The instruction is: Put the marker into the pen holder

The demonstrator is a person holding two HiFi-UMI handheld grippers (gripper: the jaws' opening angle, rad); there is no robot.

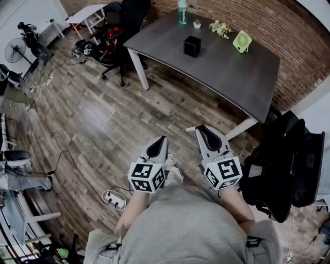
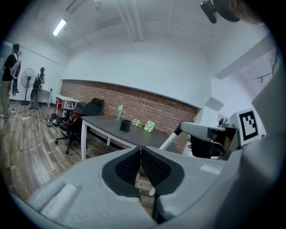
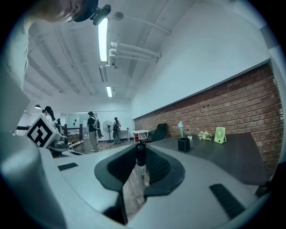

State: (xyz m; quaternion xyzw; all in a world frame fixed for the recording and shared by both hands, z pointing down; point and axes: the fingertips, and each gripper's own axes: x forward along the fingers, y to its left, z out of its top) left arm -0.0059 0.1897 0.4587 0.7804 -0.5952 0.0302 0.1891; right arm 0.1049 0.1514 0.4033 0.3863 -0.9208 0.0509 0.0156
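The black square pen holder (image 1: 192, 46) stands on the dark grey table (image 1: 232, 72), far ahead of both grippers; it also shows small in the left gripper view (image 2: 125, 125) and the right gripper view (image 3: 183, 144). My right gripper (image 1: 209, 136) is held close to the body over the wooden floor. It is shut on the marker (image 3: 141, 166), a white barrel with a black cap that stands upright between the pads. My left gripper (image 1: 158, 147) hangs beside it, its jaws (image 2: 140, 150) pressed together with nothing between them.
On the table stand a bottle (image 1: 182, 11), a small pot, flowers (image 1: 220, 28) and a green fan (image 1: 241, 41). Black office chairs (image 1: 116, 31) sit at the table's left end. A black bag or chair (image 1: 283, 160) is at my right. A power strip (image 1: 114, 198) lies on the floor. People (image 3: 92, 129) stand far behind.
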